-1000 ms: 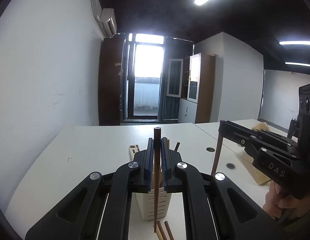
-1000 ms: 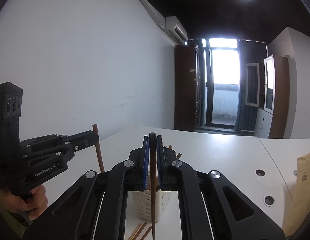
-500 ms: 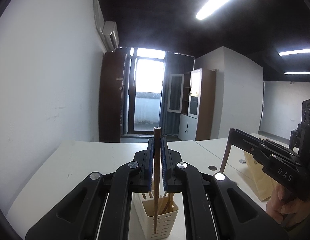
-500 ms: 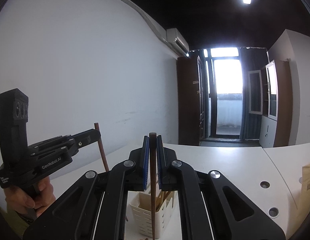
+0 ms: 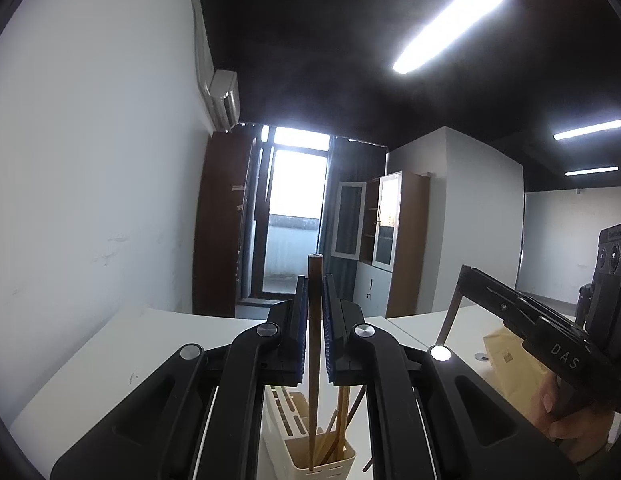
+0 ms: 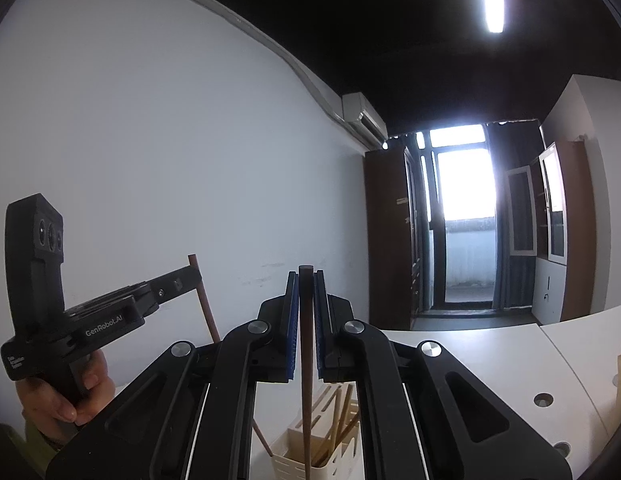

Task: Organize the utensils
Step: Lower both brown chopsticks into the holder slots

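My left gripper (image 5: 315, 292) is shut on a brown chopstick (image 5: 313, 360) that stands upright. Its lower end hangs at the mouth of a cream slotted holder (image 5: 334, 466) with several chopsticks in it. My right gripper (image 6: 305, 284) is shut on a darker chopstick (image 6: 305, 380), also upright over the same holder (image 6: 288, 464). Each view shows the other gripper from the side: the right gripper (image 5: 466, 276) pinches its chopstick (image 5: 450, 312), and the left gripper (image 6: 192, 274) pinches its own (image 6: 206, 312). I cannot tell whether either tip is inside the holder.
The holder stands on a white table (image 6: 470, 356) with round cable holes (image 6: 543, 399). A brown paper envelope (image 5: 506, 364) lies to the right. A white wall (image 5: 90, 220) runs along the left. A person's hands (image 6: 66, 396) hold the gripper handles.
Both views have tilted upward, so the holder sits lower in frame and more ceiling shows. The loose chopsticks on the table have dropped out of view. Both grippers keep their chopsticks.
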The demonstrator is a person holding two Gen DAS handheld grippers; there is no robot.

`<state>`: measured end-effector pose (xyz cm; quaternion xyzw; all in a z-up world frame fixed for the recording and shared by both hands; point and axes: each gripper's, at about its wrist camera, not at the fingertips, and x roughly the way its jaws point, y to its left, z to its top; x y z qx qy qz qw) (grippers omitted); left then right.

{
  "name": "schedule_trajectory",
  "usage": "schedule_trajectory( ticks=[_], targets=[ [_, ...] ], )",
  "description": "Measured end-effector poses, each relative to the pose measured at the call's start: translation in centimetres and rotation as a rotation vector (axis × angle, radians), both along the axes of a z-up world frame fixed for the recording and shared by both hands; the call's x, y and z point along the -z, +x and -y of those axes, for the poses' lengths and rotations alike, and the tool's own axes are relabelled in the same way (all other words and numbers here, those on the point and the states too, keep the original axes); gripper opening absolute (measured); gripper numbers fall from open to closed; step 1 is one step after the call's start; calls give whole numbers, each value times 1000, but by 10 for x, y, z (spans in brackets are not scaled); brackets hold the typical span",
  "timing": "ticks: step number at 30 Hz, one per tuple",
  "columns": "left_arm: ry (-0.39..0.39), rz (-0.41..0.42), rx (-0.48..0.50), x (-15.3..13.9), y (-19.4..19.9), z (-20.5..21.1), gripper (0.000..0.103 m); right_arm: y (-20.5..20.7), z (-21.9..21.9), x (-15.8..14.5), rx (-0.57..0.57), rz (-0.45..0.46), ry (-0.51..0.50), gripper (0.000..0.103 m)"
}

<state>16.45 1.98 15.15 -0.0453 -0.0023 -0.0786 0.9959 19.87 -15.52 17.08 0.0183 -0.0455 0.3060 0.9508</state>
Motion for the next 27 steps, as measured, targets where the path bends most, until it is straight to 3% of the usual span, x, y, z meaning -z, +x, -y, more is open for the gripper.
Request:
schedule_trajectory(
  ticks=[8, 27],
  targets=[
    [5, -17, -6, 8, 16, 4, 7, 22, -6, 2, 13, -9, 7, 8],
    [49, -198, 6, 36, 65, 14, 7, 49, -26, 37, 23, -160, -127, 8]
  ],
)
